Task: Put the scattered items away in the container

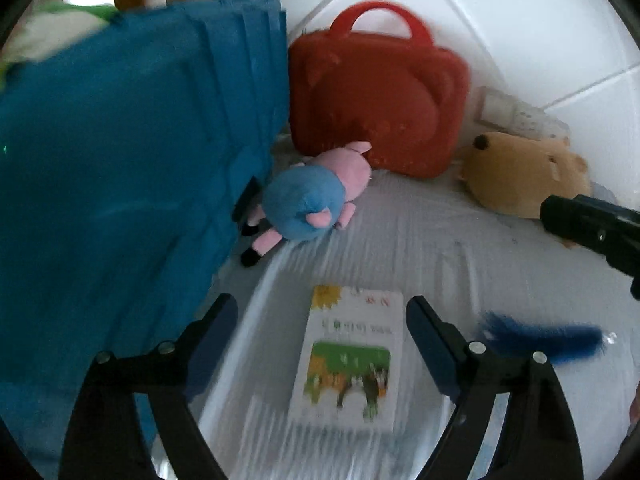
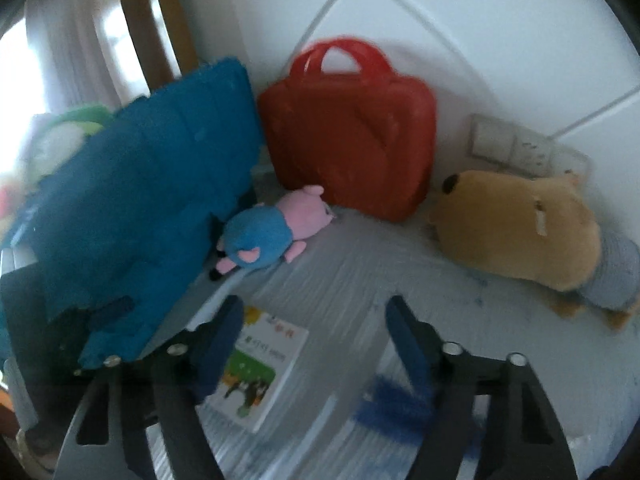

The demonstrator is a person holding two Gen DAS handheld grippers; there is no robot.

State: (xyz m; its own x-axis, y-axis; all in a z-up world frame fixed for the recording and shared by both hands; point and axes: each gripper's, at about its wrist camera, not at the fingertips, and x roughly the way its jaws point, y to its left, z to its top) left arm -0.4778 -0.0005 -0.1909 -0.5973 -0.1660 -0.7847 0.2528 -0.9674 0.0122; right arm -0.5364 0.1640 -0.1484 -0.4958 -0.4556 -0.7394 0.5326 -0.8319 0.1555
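Observation:
A big blue container [image 1: 120, 184] [image 2: 140, 216] leans at the left. Against its side lies a pink pig plush in a blue dress [image 1: 312, 196] [image 2: 272, 232]. A white picture booklet [image 1: 352, 356] [image 2: 260, 372] lies flat on the pale sheet, between the fingers of my open left gripper [image 1: 320, 336]. A fuzzy blue stick [image 1: 544, 340] [image 2: 400, 408] lies to its right, under my open right gripper [image 2: 316, 332]. A tan bear plush [image 1: 524, 172] [image 2: 516, 224] rests at the right. The right gripper's black body [image 1: 592, 228] shows in the left wrist view.
A red plastic case with a handle [image 1: 376, 100] [image 2: 352, 136] stands against the white tiled wall. A wall socket plate [image 2: 516, 144] sits behind the bear. A wooden frame [image 2: 160, 32] and a curtain are at the far left.

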